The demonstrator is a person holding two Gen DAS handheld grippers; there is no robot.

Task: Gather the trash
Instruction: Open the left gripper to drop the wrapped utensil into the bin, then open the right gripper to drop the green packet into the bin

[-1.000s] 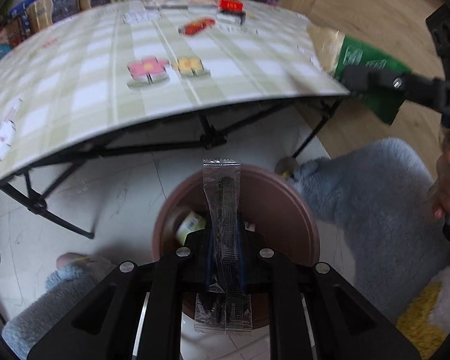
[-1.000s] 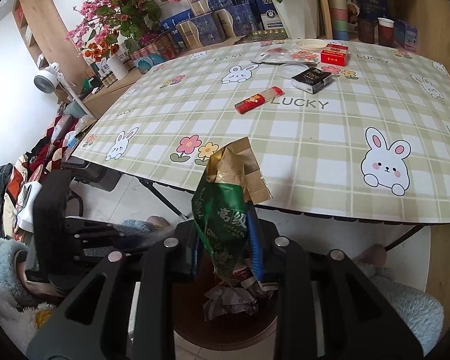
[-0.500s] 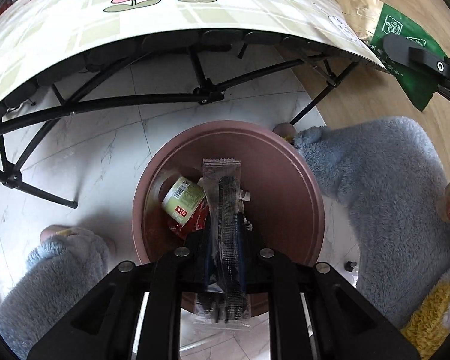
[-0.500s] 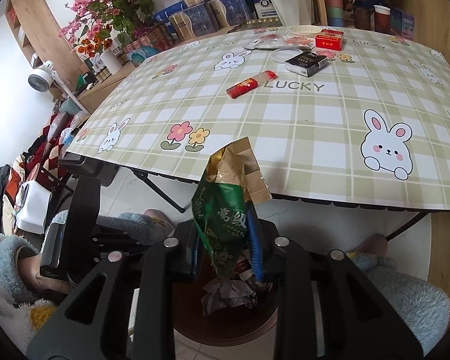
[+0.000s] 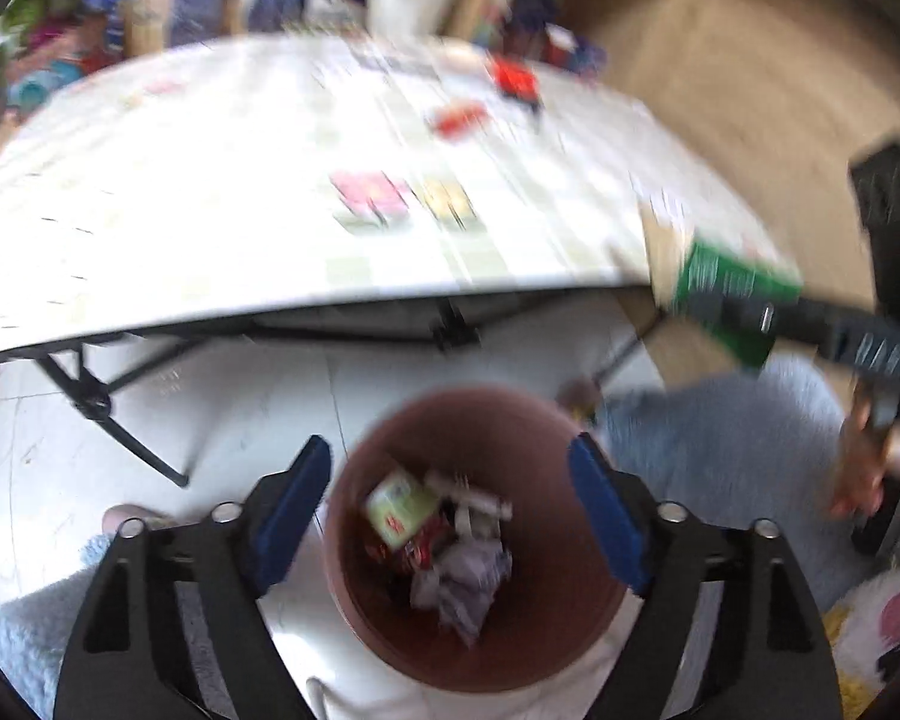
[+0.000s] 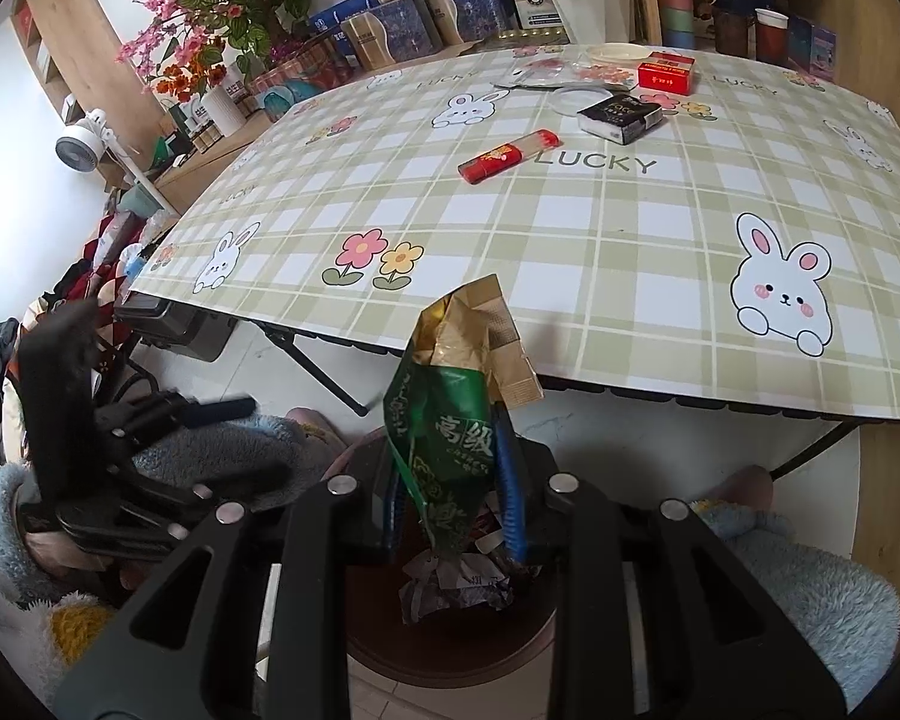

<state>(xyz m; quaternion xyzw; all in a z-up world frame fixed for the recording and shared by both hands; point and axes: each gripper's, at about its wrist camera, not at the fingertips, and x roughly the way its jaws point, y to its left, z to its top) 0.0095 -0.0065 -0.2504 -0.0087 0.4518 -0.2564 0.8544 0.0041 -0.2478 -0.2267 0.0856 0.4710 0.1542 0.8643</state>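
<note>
Under the left gripper (image 5: pixel 450 498) sits a round brown bin (image 5: pixel 576 624) on a pale tiled floor, and its jaws have just been opening; now they stand wide apart with nothing between them. Down in the bin lies a heap of trash (image 5: pixel 444 546): a little green and white carton, red scraps and crumpled grey paper. This whole view is smeared, so small things are hard to tell. Behind the bin is a folding table (image 5: pixel 222 228) with thin black legs and a checked cloth. At the right edge a green wrapper (image 5: pixel 726 288) shows, pinched by the other tool, next to a fluffy blue sleeve. From the right wrist, the right gripper (image 6: pixel 453 516) is closed on the green wrapper (image 6: pixel 450 438), which is shiny, crinkled and gold at its torn top. It stands up between the blue pads and hides part of the bin (image 6: pixel 450 654) below, where crumpled paper lies. On the table (image 6: pixel 600 228) are a red tube (image 6: pixel 507 156), a black box (image 6: pixel 621 116) and a red box (image 6: pixel 666 72), well apart from the wrapper. The left tool looks blurry at the left side.
</note>
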